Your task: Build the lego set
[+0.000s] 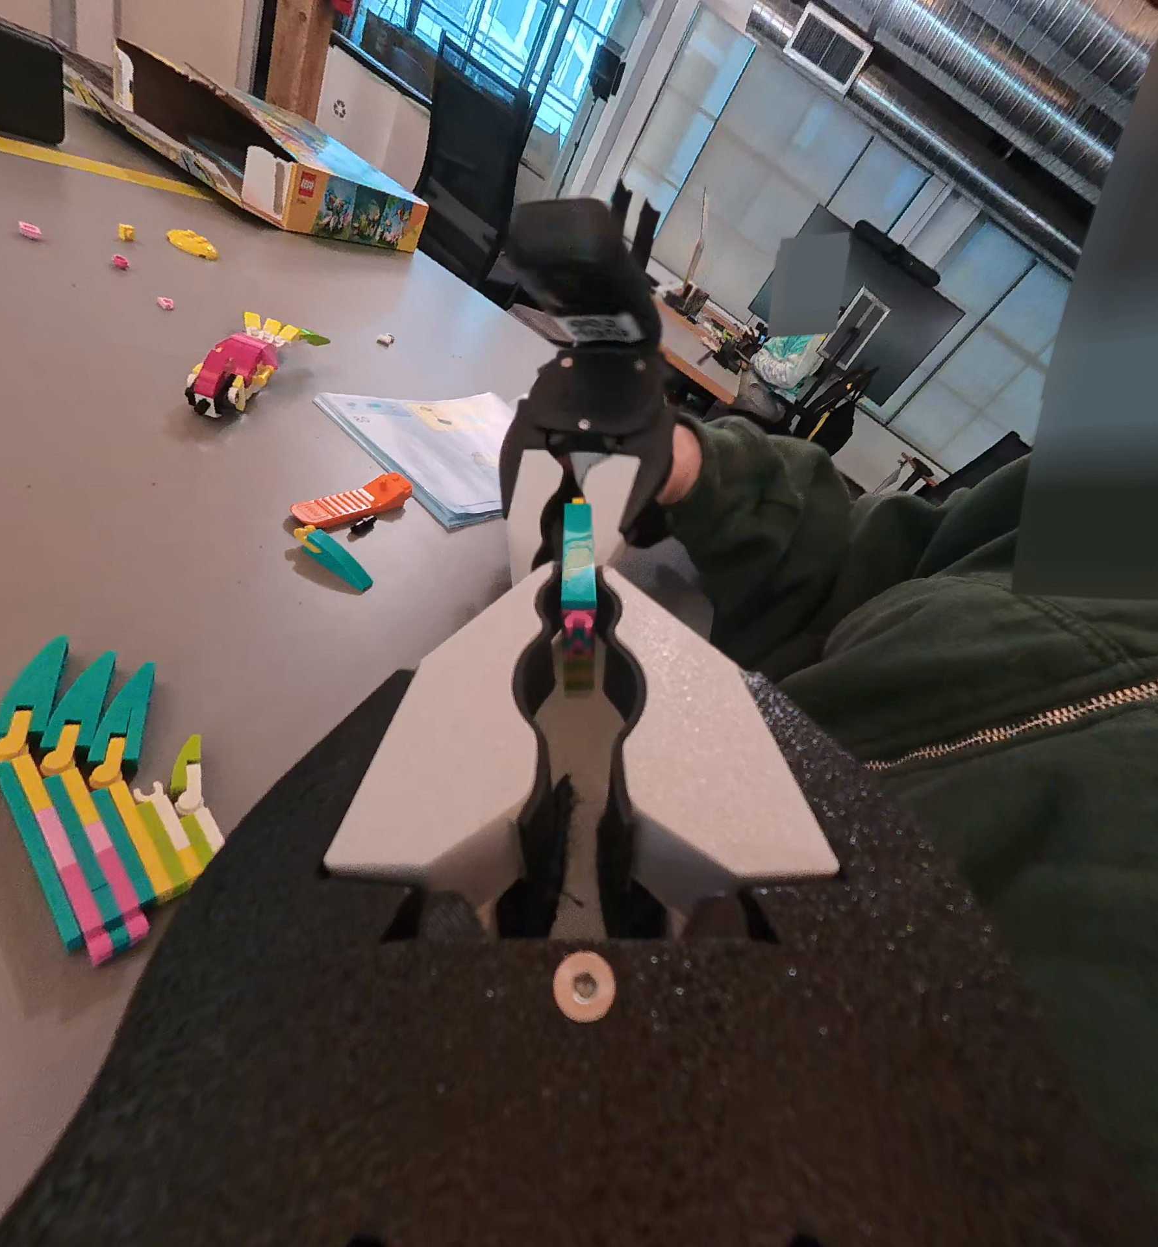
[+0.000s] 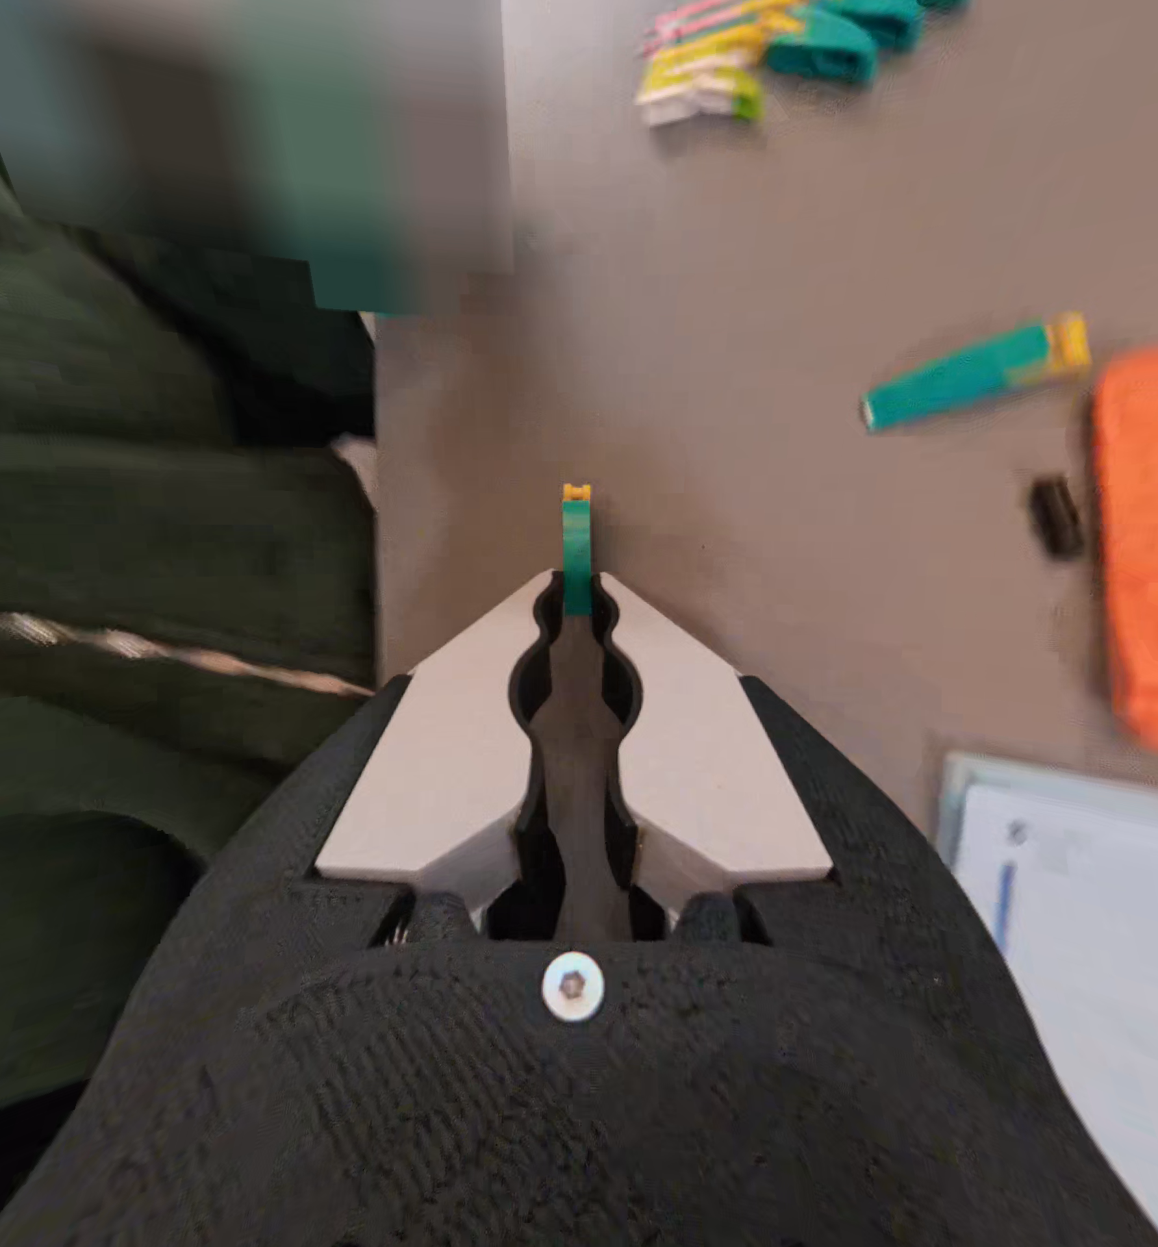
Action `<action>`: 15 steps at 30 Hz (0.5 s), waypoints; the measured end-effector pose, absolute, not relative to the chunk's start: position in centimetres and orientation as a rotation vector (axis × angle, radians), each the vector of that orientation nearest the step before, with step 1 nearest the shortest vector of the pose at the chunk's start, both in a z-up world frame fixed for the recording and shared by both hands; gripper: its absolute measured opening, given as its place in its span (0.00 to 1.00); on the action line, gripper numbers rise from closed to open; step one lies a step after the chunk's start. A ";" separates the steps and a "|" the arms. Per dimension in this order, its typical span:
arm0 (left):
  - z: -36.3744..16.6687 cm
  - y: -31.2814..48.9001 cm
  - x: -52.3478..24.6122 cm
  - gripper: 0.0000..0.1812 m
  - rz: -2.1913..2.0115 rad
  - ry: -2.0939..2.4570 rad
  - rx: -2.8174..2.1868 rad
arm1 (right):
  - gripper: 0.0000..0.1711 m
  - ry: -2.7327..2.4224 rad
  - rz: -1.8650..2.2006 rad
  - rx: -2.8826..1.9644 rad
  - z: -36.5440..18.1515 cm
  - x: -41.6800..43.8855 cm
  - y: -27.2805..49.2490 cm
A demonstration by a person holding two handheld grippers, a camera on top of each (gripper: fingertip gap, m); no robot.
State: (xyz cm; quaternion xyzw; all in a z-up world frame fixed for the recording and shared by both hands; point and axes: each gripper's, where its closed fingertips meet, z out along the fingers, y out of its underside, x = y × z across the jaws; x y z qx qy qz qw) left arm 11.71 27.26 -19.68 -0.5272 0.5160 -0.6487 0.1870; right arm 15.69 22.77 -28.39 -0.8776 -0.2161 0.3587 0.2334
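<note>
The left gripper (image 1: 577,607) was clamped on a striped strip (image 1: 577,648) of pink, teal and green bricks, its two pale fingers (image 1: 468,735) pressed against the strip's sides. Facing it, the right gripper (image 1: 572,533) was closed on a teal feather piece (image 1: 577,553) with a small yellow clip at one end; in the right wrist view that same feather piece (image 2: 576,560) stood out past the tips of the right gripper (image 2: 576,594), pinched at its lower end. The feather piece and the striped strip met end to end in the air above the grey bench (image 1: 157,540), though whether they were fully joined could not be told. On the bench lay one finished wing section (image 1: 90,796), showing three teal feathers in a row over striped bands, with a smaller green-tipped feather beside it. One loose teal feather (image 1: 334,559) lay near one orange brick separator (image 1: 350,503), with one small black part (image 1: 363,525) between them. One open instruction booklet (image 1: 427,452) lay just behind the separator. Further back sat one pink and yellow body build (image 1: 238,371), one yellow curved piece (image 1: 191,244), one small yellow brick (image 1: 126,232), three small pink bricks (image 1: 31,230) scattered well apart, and one opened cardboard box (image 1: 279,162). A dark green jacket sleeve (image 1: 765,526) reached in behind the right gripper.
</note>
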 end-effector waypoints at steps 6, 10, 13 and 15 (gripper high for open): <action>-20.2 26.6 11.8 0.03 -1.822 1.490 -1.485 | 0.08 -0.087 1.241 -2.483 -28.3 17.8 23.4; -20.5 26.5 11.9 0.03 -1.835 1.493 -1.497 | 0.16 -0.121 1.110 -2.493 -27.9 18.5 23.1; -20.6 26.6 11.9 0.03 -1.838 1.488 -1.500 | 0.17 -0.265 0.838 -2.441 -27.9 19.4 23.6; -20.6 26.6 12.1 0.03 -1.843 1.476 -1.508 | 0.18 -0.379 0.687 -2.367 -27.7 19.0 24.2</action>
